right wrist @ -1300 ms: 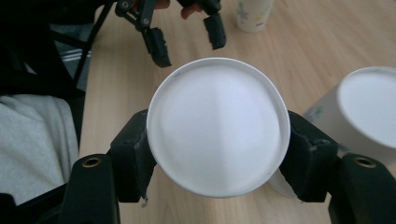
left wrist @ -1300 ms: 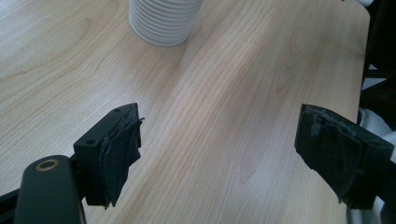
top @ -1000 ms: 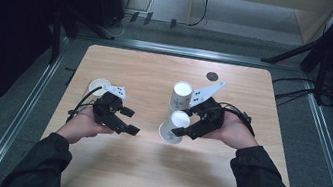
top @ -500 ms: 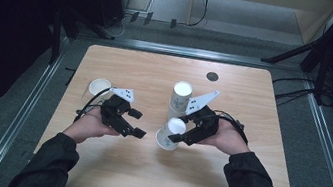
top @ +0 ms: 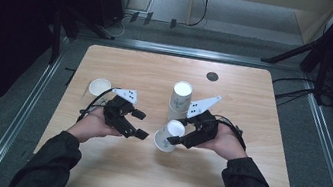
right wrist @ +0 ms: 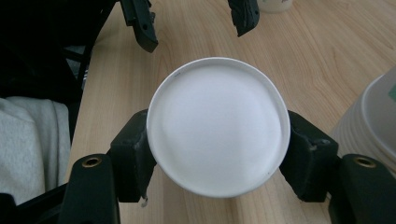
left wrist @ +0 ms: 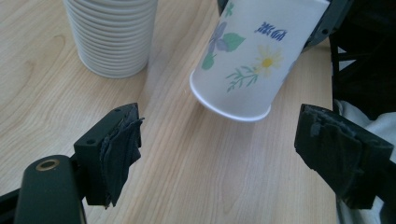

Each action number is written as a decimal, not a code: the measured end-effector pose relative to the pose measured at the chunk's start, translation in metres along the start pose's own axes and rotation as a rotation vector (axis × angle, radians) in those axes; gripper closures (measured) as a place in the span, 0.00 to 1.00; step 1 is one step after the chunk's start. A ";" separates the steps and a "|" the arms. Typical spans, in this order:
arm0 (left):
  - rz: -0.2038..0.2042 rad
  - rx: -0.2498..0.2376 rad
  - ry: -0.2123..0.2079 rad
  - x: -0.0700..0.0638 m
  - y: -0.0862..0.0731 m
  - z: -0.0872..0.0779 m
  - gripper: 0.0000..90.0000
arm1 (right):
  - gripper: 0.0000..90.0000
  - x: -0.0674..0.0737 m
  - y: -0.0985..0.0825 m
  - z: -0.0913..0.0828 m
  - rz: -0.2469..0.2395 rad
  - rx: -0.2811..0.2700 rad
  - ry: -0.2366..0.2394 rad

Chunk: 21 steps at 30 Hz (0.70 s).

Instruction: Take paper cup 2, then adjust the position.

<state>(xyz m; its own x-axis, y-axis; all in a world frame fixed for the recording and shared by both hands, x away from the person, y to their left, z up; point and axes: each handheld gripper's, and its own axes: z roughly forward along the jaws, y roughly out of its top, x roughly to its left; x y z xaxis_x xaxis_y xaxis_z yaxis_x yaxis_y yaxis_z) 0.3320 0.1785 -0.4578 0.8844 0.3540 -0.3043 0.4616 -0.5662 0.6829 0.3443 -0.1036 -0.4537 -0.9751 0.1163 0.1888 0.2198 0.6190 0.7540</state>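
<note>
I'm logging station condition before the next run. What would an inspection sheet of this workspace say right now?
Surface: wooden table, with a dark round spot near its far edge.
Job's things: flowered paper cup, upside down and tilted, base toward the right claw's camera; stack of cups upside down beside it; single cup standing apart at the left.
Clutter: nothing seen.
Grippers: right claw shut on the flowered paper cup; left claw open, jaws either side of that cup's rim, not touching.
Cables: black cable trailing from the left claw; more cables on the floor.
Surroundings: metal rails around the table, dark room.
</note>
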 end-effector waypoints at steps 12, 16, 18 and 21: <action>0.018 0.001 -0.015 -0.006 0.003 0.013 0.16 | 0.39 -0.002 -0.002 0.004 0.045 -0.023 0.012; 0.027 -0.001 -0.022 -0.006 0.002 0.015 0.16 | 0.39 -0.002 0.001 0.004 0.048 -0.043 0.028; 0.024 -0.004 -0.031 -0.007 0.001 0.016 0.16 | 0.39 -0.002 0.003 0.006 0.051 -0.047 0.035; 0.030 -0.009 -0.037 -0.008 0.001 0.018 0.16 | 0.39 -0.001 0.003 0.009 0.051 -0.045 0.041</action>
<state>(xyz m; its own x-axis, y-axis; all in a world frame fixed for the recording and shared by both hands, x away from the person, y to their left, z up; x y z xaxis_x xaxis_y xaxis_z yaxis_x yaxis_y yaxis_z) 0.3266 0.1613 -0.4668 0.9000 0.3086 -0.3079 0.4341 -0.5692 0.6983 0.3455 -0.0950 -0.4567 -0.9609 0.1143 0.2521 0.2707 0.5774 0.7703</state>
